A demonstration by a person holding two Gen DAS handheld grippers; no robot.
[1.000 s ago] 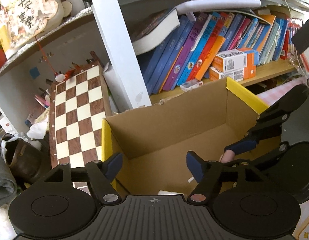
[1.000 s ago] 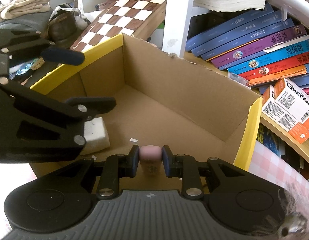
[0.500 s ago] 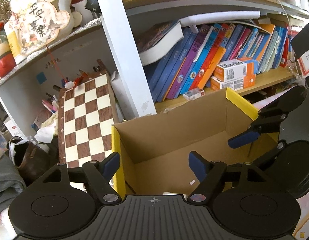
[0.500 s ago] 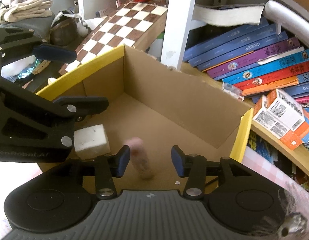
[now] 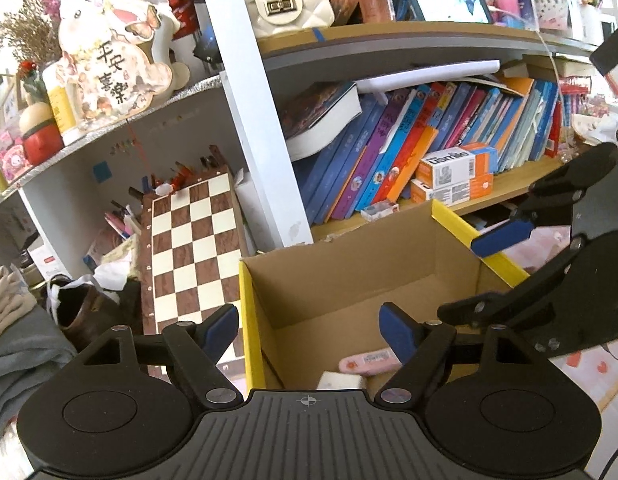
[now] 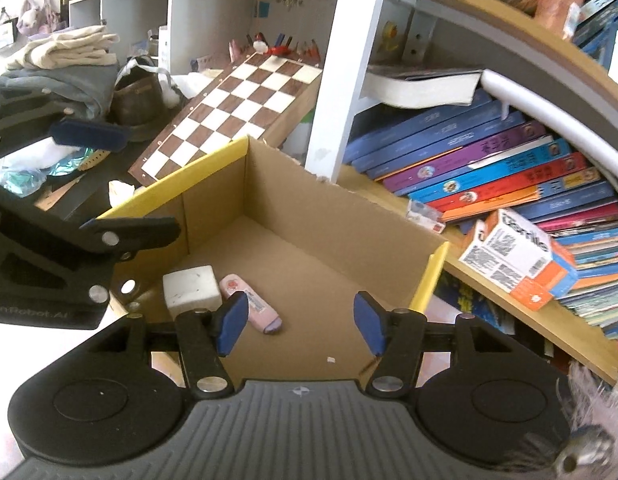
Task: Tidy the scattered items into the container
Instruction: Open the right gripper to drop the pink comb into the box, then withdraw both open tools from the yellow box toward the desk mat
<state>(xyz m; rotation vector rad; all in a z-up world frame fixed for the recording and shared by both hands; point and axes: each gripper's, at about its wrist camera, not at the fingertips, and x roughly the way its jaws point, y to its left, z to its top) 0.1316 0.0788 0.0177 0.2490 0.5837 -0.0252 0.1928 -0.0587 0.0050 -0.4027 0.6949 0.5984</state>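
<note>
The cardboard box [image 6: 309, 240], with its yellow-edged rim, stands open in front of the bookshelf [image 5: 489, 192]. Two things lie on its floor near the corner closest to the left gripper: a white block [image 6: 191, 290] and, just beside it and touching or nearly so, a pink tube [image 6: 249, 308] lying flat with its darker cap end pointing toward the middle of the box.

The right gripper [image 6: 299, 322] hangs above the near part of the box, its jaws opening and already a fair way apart, with nothing between them; the pink tube lies below, partly behind the left-hand blue pad. The left gripper [image 5: 309, 328] is over the box's left side wall, its jaws standing wide and still opening, gripping nothing; from its own camera the pink tube [image 5: 367, 362] and the white block [image 5: 341, 380] show down on the box floor by its right pad.

A chessboard [image 5: 191, 260] leans against the shelving to the left of the box, beside a white upright post [image 5: 261, 120]. On the shelf behind the box, a row of slanting books [image 6: 489, 172] and an orange and white carton [image 6: 517, 260]
</note>
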